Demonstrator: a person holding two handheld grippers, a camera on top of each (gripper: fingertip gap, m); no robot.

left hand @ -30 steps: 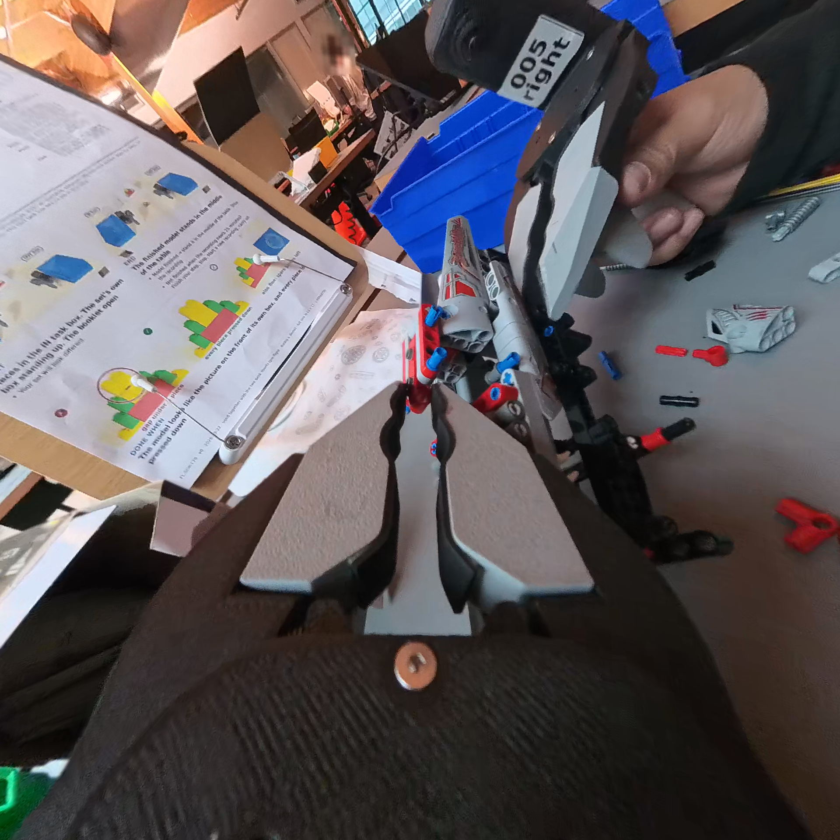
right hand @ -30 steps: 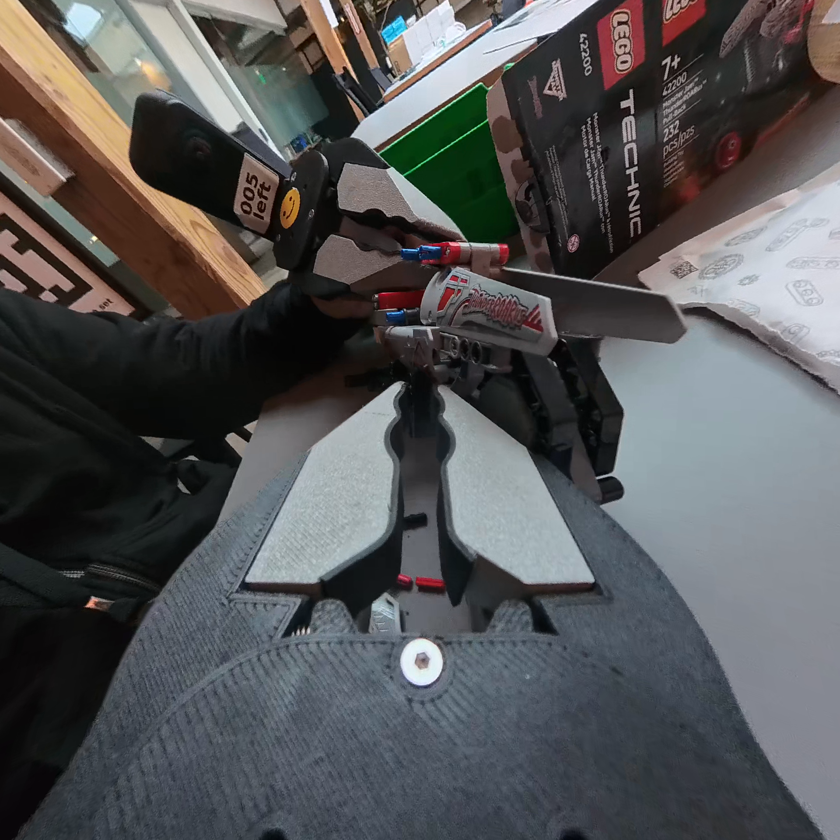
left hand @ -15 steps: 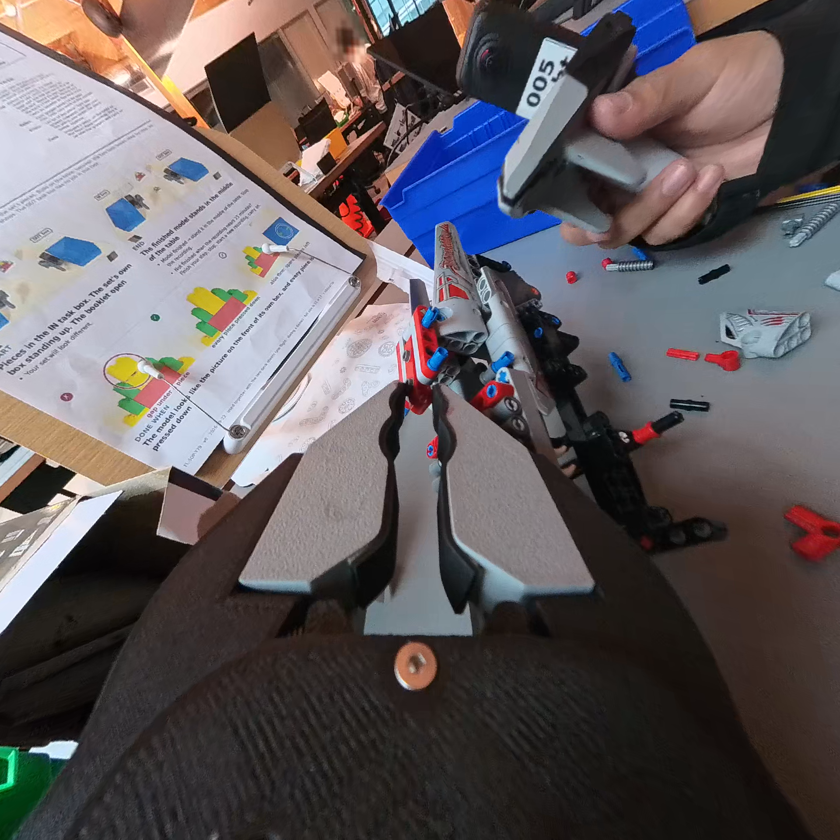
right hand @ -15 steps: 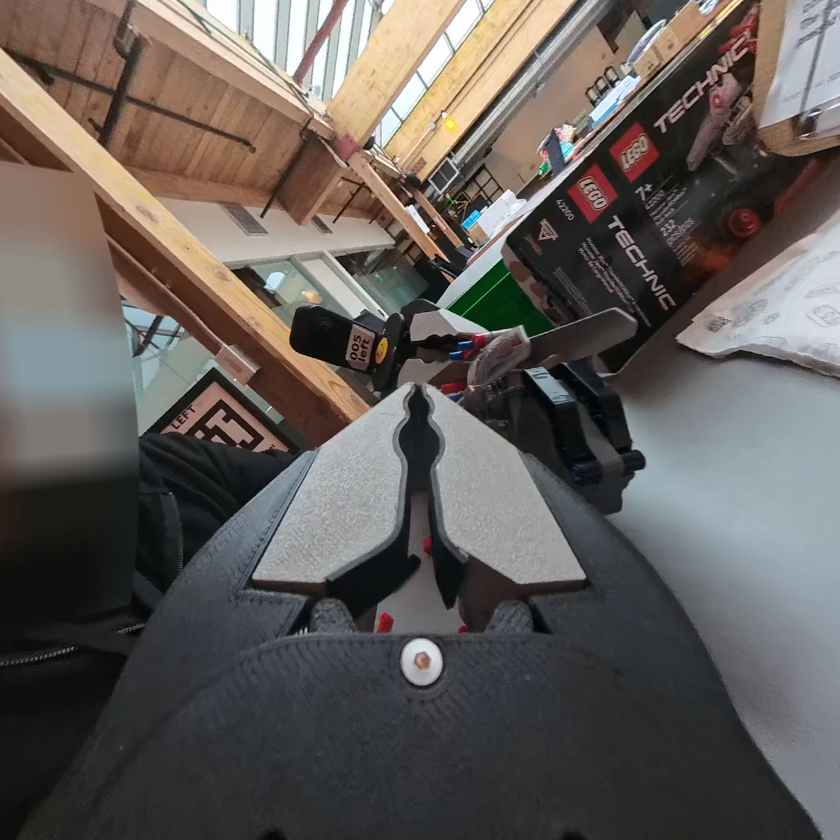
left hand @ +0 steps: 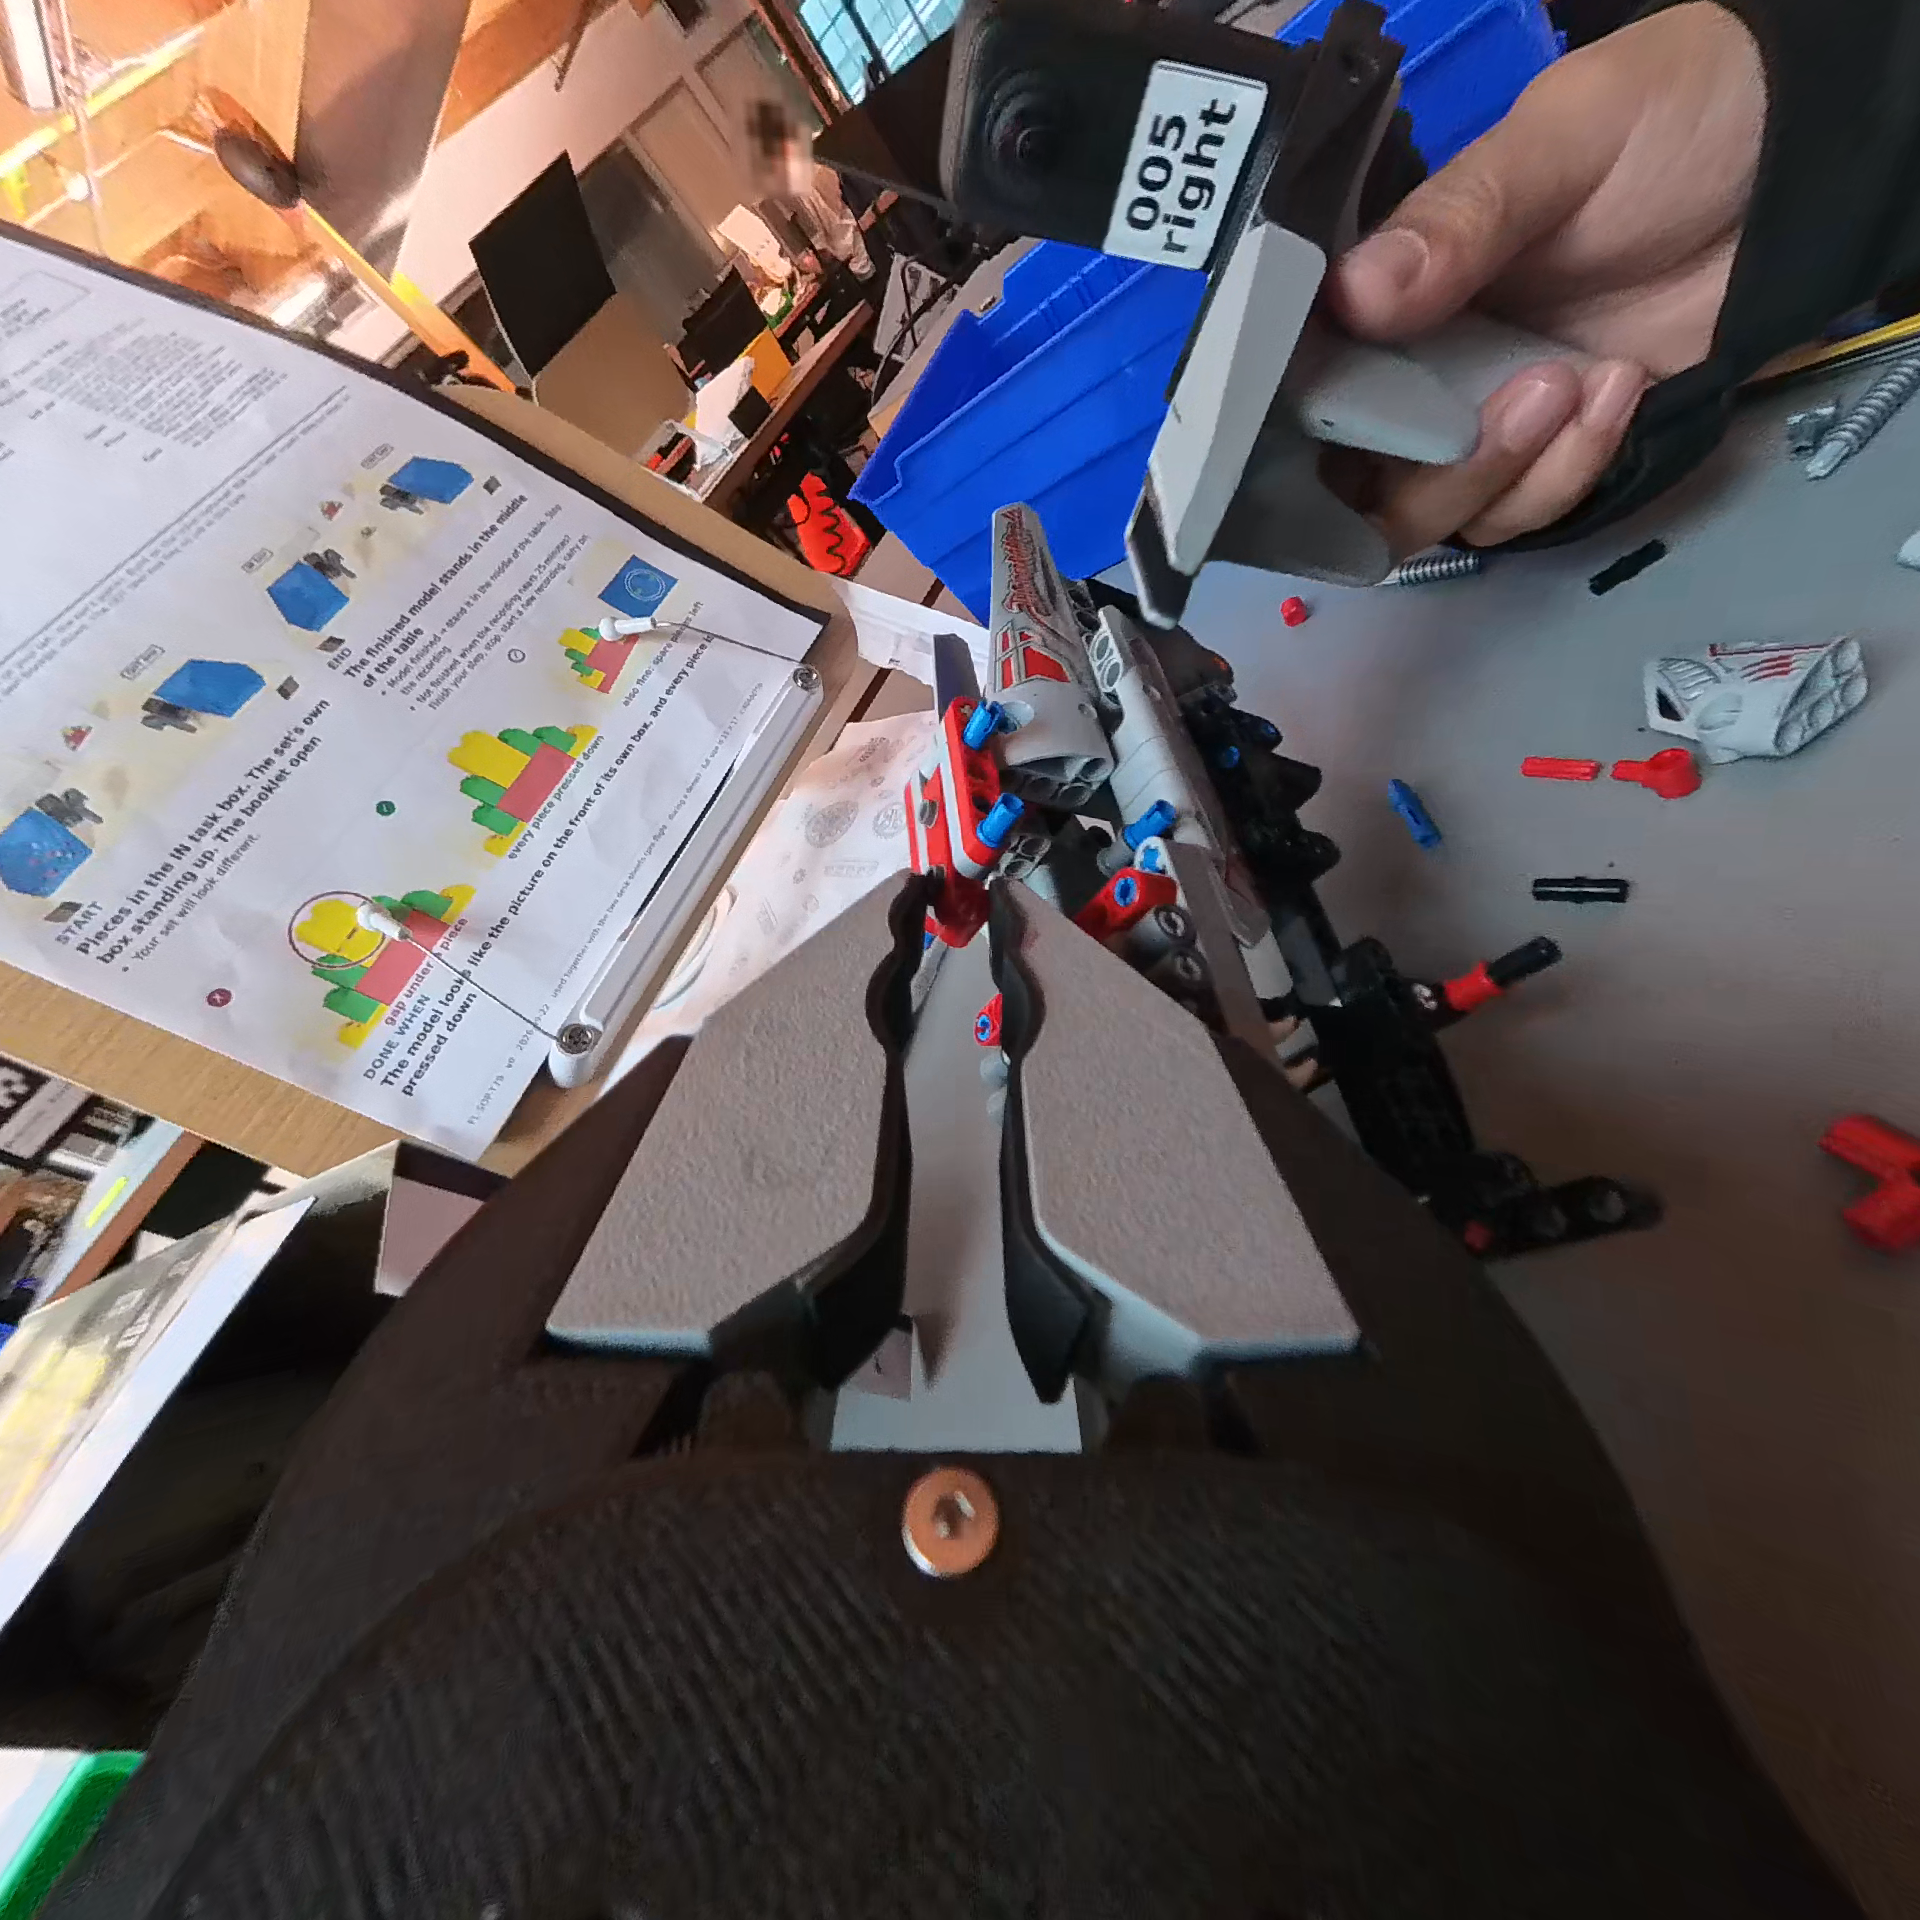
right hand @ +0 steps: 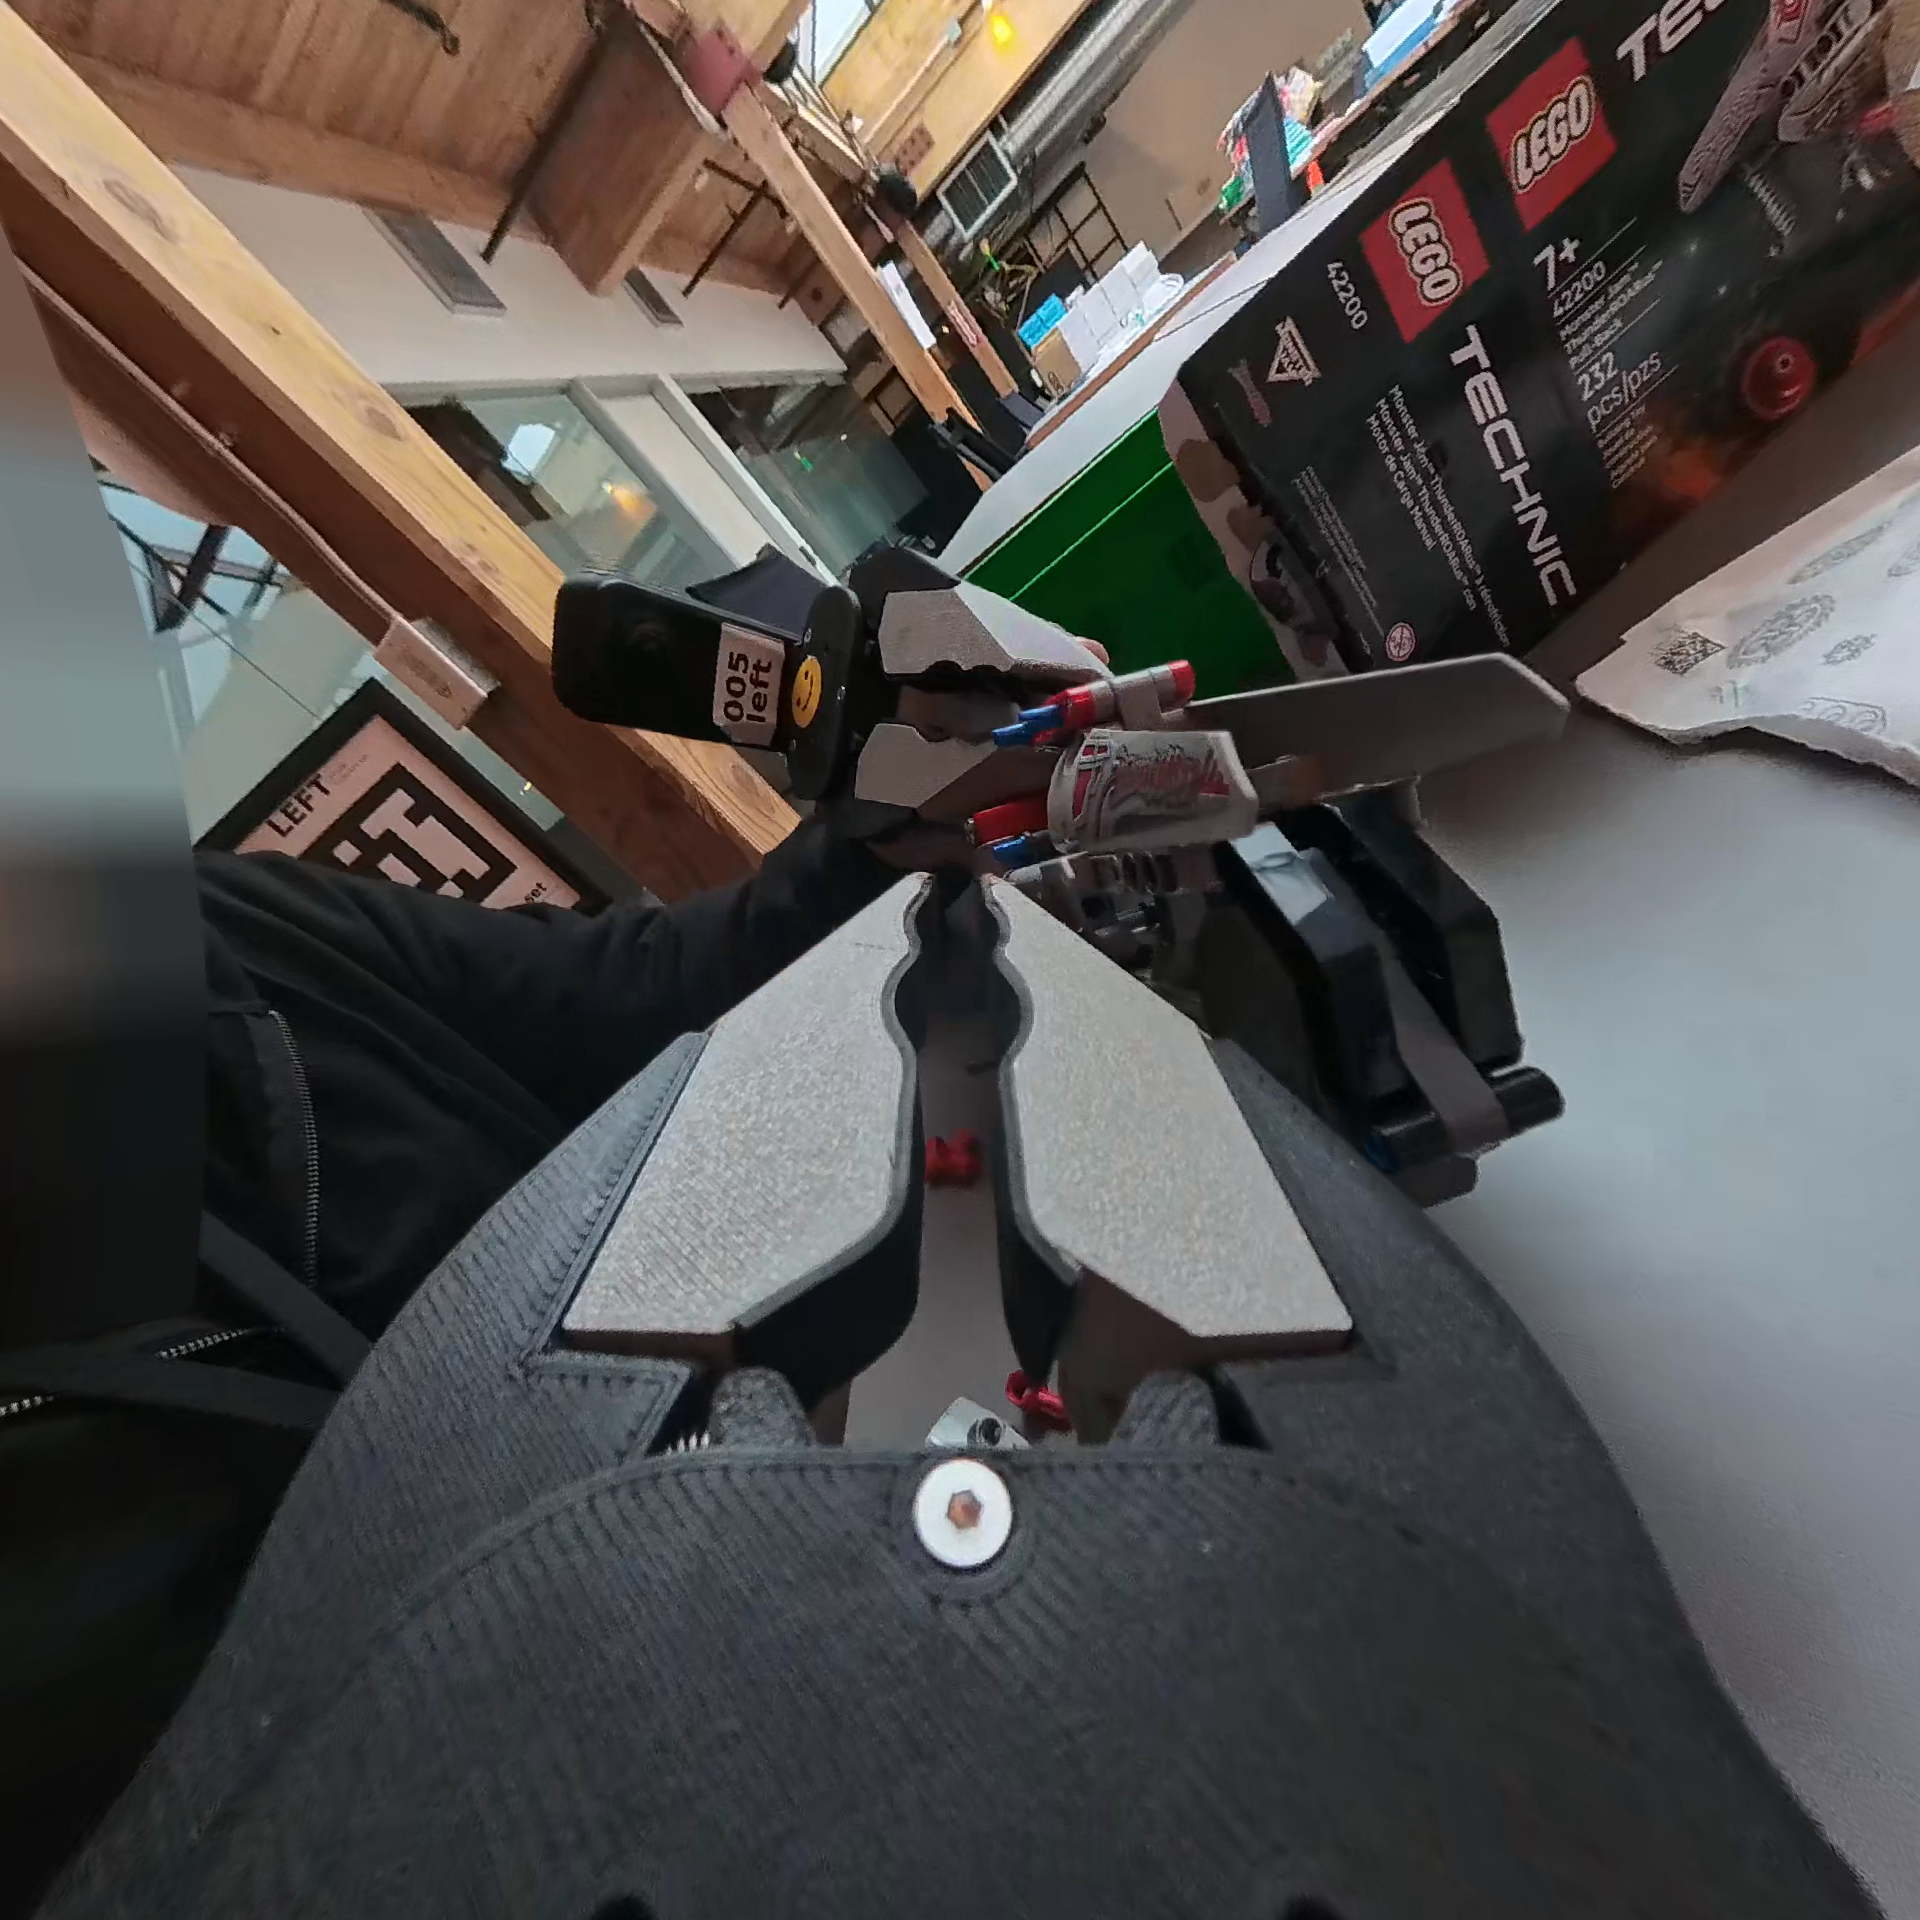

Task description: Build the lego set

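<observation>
The left gripper (left hand: 951,914) had its fingers clamped on the model's (left hand: 1101,769) red end, so the right gripper (right hand: 954,894), fingers nearly together and empty beside the model, needed steady bracing.

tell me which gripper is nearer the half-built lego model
Left. The left gripper is shut on the red part at the end of the lego model; the right gripper hovers just above its grey panel, empty.

Model (left hand: 1122,790) mid-table; bin (left hand: 1029,416) behind; instruction board (left hand: 364,675) left; loose pieces (left hand: 1579,888) right, apparently scattered.
</observation>
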